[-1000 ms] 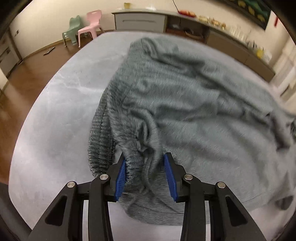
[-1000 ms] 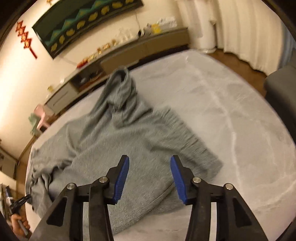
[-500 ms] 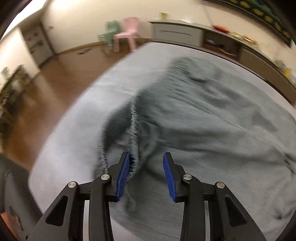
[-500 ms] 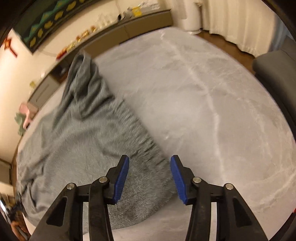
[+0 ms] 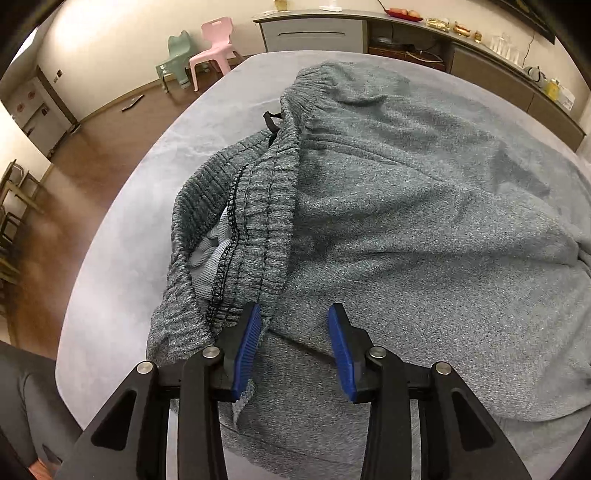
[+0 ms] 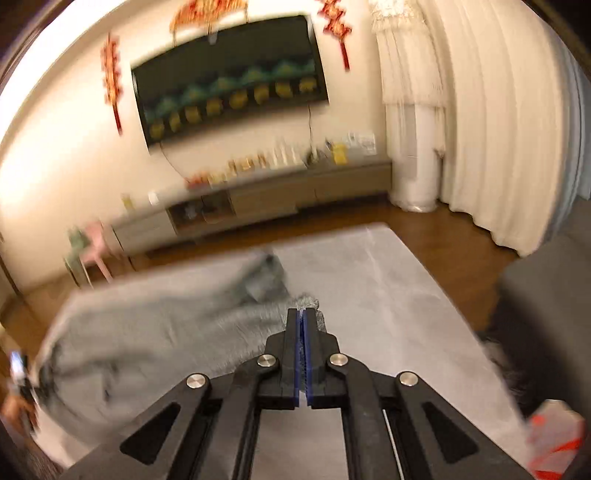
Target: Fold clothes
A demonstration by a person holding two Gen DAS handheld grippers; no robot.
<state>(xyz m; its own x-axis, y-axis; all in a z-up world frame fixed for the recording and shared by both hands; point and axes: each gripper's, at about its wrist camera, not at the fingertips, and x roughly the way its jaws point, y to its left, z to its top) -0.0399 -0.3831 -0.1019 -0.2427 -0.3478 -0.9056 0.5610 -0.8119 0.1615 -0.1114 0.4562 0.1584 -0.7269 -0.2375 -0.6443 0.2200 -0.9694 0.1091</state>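
Observation:
A grey knitted garment (image 5: 406, 221) with a ribbed elastic waistband (image 5: 251, 206) and a black drawstring lies crumpled on the grey table (image 5: 147, 184). My left gripper (image 5: 295, 332) points steeply down at the waistband's near end. Its jaws are opening, with a fold of cloth lying between the blue pads and not pinched. In the right wrist view my right gripper (image 6: 303, 321) is shut on an edge of the garment (image 6: 166, 325), with grey fabric showing between its pads. That edge is lifted off the table (image 6: 388, 295).
A pink chair (image 5: 214, 48) and a green chair (image 5: 175, 55) stand on the wood floor beyond the table's far left. A long sideboard (image 5: 314, 33) runs along the back wall. A dark sofa (image 6: 546, 295) sits to the right of the table.
My right gripper has shut on the garment's edge and risen, tilting its view up toward the wall. My left gripper has shifted to the waistband, whose inside now shows.

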